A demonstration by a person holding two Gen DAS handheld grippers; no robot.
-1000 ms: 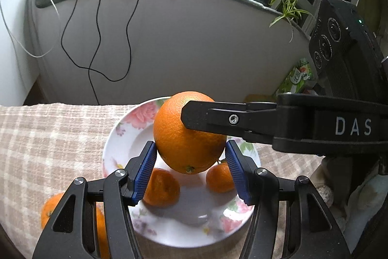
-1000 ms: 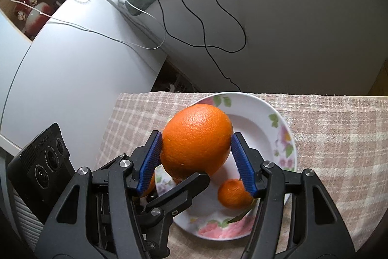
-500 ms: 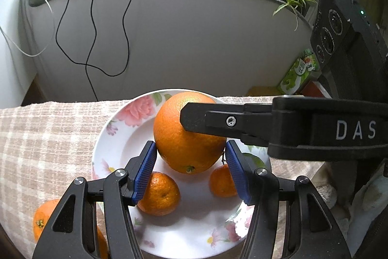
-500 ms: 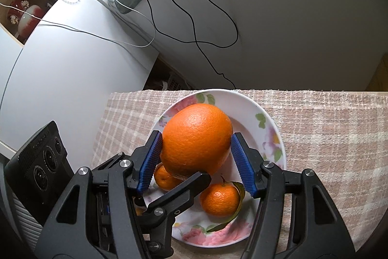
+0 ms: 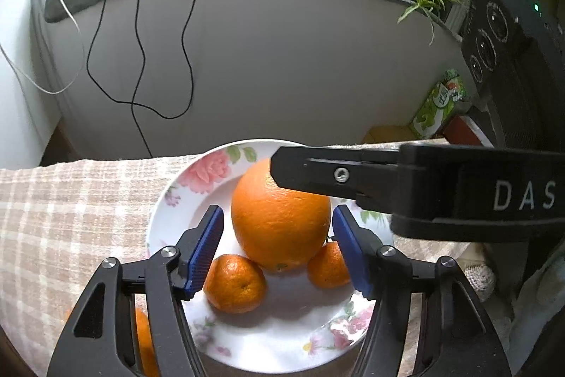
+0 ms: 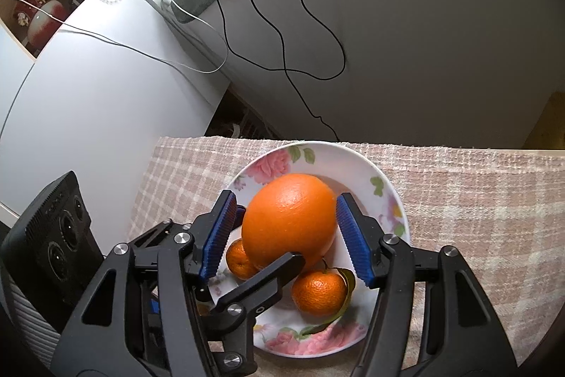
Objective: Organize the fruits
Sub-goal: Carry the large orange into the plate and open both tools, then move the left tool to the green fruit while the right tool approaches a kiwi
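Big orange (image 5: 280,218) is sitting on the flowered plate (image 5: 183,186), leaning on two tangerines (image 5: 235,283). Left gripper (image 5: 279,248) and right gripper (image 6: 286,234) are straddling it, jaws just opening, pads clear, gripping nothing.

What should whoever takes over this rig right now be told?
Left tongs: open, jaws have just been opening, pads either side of the large orange with gaps showing.
Right tongs: open, also straddling it, pads clear.
Things: large orange sits on the flowered plate, leaning on two mandarins.
Done: large orange placed and released.
Left: back both tongs away; one orange fruit, partly hidden, lies on the checked cloth beside the plate and probably goes on next.
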